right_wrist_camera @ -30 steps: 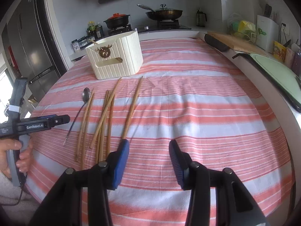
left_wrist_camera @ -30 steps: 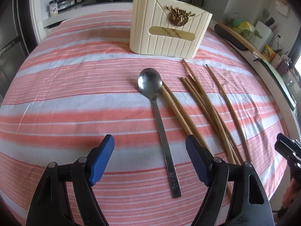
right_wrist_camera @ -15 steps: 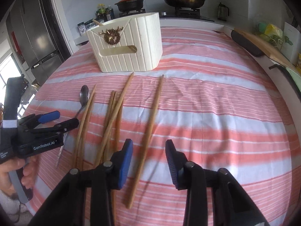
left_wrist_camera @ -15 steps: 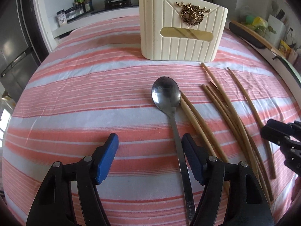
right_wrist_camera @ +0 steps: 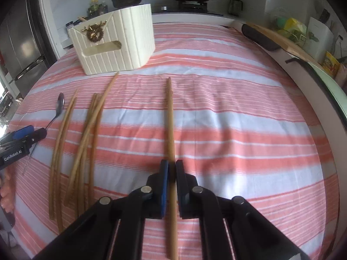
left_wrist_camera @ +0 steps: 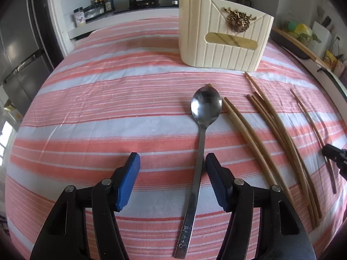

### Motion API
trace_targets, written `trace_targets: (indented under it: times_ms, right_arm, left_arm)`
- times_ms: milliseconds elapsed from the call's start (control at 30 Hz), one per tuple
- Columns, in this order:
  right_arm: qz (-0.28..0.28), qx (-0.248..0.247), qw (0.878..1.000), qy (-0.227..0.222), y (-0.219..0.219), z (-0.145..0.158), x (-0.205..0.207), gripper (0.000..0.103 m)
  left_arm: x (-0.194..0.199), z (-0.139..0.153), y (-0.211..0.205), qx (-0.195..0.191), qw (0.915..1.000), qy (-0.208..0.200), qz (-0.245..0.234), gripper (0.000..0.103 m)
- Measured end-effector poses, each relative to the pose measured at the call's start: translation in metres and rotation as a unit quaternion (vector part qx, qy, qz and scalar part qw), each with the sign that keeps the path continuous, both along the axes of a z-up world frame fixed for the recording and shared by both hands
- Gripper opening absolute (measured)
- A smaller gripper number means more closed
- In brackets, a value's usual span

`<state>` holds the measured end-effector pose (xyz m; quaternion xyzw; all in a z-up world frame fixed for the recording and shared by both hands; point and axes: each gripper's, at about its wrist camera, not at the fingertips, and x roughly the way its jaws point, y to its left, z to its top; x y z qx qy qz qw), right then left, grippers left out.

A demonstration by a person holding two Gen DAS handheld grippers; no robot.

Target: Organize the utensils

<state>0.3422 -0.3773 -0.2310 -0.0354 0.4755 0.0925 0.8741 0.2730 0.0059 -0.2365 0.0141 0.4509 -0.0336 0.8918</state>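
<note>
R gripper [right_wrist_camera: 171, 169] has just closed its jaws tight on the lone chopstick [right_wrist_camera: 170, 117], which lies on the striped tablecloth [right_wrist_camera: 238, 119] w/ tip toward the far edge. L gripper [left_wrist_camera: 171, 164] jaws have been narrowing but are apart, straddling the spoon [left_wrist_camera: 202, 134] handle; right pad just beside it. Other chopsticks [left_wrist_camera: 271, 134] lie btwn spoon & lone one. Cream holder [left_wrist_camera: 221, 41] stands near the far edge.

The right claw [right_wrist_camera: 171, 169], earlier wide apart beside the lone chopstick [right_wrist_camera: 170, 117], has closed onto it. The left claw [left_wrist_camera: 171, 164] has narrowed and shifted so the spoon [left_wrist_camera: 202, 134] handle lies just inside its right finger.
</note>
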Motion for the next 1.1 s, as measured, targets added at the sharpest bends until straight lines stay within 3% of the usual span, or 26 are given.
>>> trace_targets:
  times_ms: [67,233,433,600,667,733,867,900,1000,1100]
  right_arm:
    - [0.0,0.001,1.0,0.001,-0.003,0.0,-0.005,0.007]
    - [-0.005,-0.006,1.0,-0.008,-0.002,-0.002,-0.014,0.007]
    - [-0.027,-0.016,0.999,-0.01,-0.01,-0.001,-0.021,0.007]
    - [-0.026,-0.015,1.0,-0.001,-0.017,0.001,-0.031,0.007]
    - [-0.019,-0.01,1.0,0.006,-0.017,0.001,-0.035,0.007]
    - [-0.011,-0.004,1.0,0.013,-0.016,0.001,-0.036,0.008]
    - [0.018,0.011,1.0,0.023,-0.011,0.002,-0.034,0.028]
    - [0.023,0.011,0.999,0.025,-0.01,0.002,-0.033,0.032]
    - [0.044,0.002,0.998,0.032,-0.007,0.001,-0.029,0.035]
    - [0.062,-0.012,0.998,0.032,-0.003,0.0,-0.027,0.037]
  left_arm:
    - [-0.001,0.0,-0.002,0.007,0.9999,-0.001,-0.008,0.06]
    - [-0.007,0.002,-0.003,0.013,0.9998,-0.008,0.016,0.013]
    - [-0.022,0.003,0.018,0.004,0.9966,-0.005,0.082,0.011]
    - [-0.036,0.003,0.039,-0.013,0.9974,0.008,0.07,0.013]
    - [-0.04,0.003,0.045,-0.024,0.9985,0.013,0.047,0.023]
    - [-0.043,0.003,0.046,-0.025,0.9991,0.016,0.03,0.057]
    - [-0.045,-0.001,0.039,-0.002,0.9999,0.015,0.002,0.071]
    - [-0.046,-0.002,0.038,0.006,0.9999,0.015,-0.001,0.08]
    - [-0.046,-0.005,0.04,0.017,0.9998,0.015,0.001,0.098]
    - [-0.047,-0.008,0.048,0.004,0.9998,0.017,0.006,0.103]
